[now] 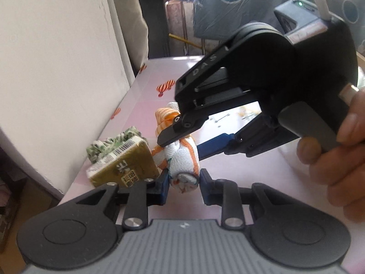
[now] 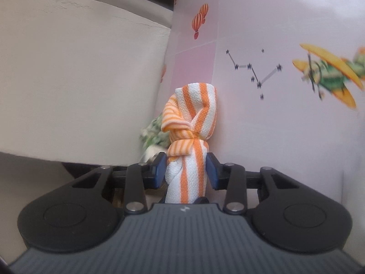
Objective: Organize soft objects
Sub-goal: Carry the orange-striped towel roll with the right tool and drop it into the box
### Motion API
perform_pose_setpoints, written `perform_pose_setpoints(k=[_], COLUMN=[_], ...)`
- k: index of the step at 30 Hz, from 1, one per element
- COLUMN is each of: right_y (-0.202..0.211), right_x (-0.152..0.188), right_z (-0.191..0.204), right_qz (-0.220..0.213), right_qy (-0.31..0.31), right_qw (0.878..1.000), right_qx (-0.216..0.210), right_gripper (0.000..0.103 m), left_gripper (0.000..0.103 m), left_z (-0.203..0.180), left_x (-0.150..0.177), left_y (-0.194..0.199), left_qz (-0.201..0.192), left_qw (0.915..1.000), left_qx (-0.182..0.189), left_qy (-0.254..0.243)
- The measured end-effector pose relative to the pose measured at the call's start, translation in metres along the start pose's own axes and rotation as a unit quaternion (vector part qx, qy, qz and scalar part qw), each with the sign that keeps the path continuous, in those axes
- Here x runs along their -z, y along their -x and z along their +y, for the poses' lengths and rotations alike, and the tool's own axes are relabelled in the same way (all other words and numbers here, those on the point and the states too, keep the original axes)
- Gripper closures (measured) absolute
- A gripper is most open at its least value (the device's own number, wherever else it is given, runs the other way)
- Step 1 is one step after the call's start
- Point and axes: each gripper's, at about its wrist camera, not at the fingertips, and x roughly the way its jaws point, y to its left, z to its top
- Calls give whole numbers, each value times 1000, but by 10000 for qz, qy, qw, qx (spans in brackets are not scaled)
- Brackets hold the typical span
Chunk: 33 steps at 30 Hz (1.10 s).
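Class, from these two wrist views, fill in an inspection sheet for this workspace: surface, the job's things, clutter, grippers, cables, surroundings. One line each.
Surface: pale pink table printed with balloons, a star pattern and a plane.
Job's things: orange-striped knotted cloth, lying on the table; green patterned cloth bunched by the wall.
Clutter: olive barcoded packet resting against the green cloth, beside the striped one.
Grippers: left gripper has a finger on each side of the striped cloth's near end; right gripper shows pads flanking the cloth below its knot. Whether either is squeezing cannot be told.
Cables: white cable at the right gripper's top.
Surroundings: cream wall on the left; blue circle-patterned fabric behind.
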Motion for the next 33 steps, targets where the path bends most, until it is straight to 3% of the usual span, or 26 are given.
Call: perform_pose_setpoints(k=[6, 10, 15, 19, 23, 25, 29, 33], right_y=[68, 131, 216, 284, 355, 385, 439, 463], right_x=[31, 62, 109, 146, 180, 192, 210, 203], right_z=[21, 24, 8, -19, -51, -66, -86, -96], right_qz=[-440, -927, -1637, -2269, -2905, -3153, -3509, -3332], right_qy=[304, 394, 391, 279, 77, -35, 128, 584], right_qw=[9982, 9938, 9846, 9729, 9568, 9489, 9327, 9247], right_qx=[-265, -460, -479, -342, -75, 86, 826, 1745], right_gripper=[68, 68, 70, 70, 70, 70, 70, 70], left_gripper=[74, 74, 73, 70, 63, 56, 56, 56], left_z=[-20, -44, -86, -140, -179, -198, -217, -210], left_x=[1, 7, 12, 13, 13, 15, 29, 30], left_y=[58, 102, 141, 159, 171, 171, 169, 155], left_qz=[-545, -1039, -1464, -1709, -1624, -1536, -1325, -1139], left_qw=[9981, 9917, 9776, 9581, 9377, 9322, 9324, 9402], left_qx=[107, 369, 992, 1564, 2371, 2554, 2548, 2323], left_qy=[-281, -668, -1144, -1683, -1951, -2053, -2193, -2214])
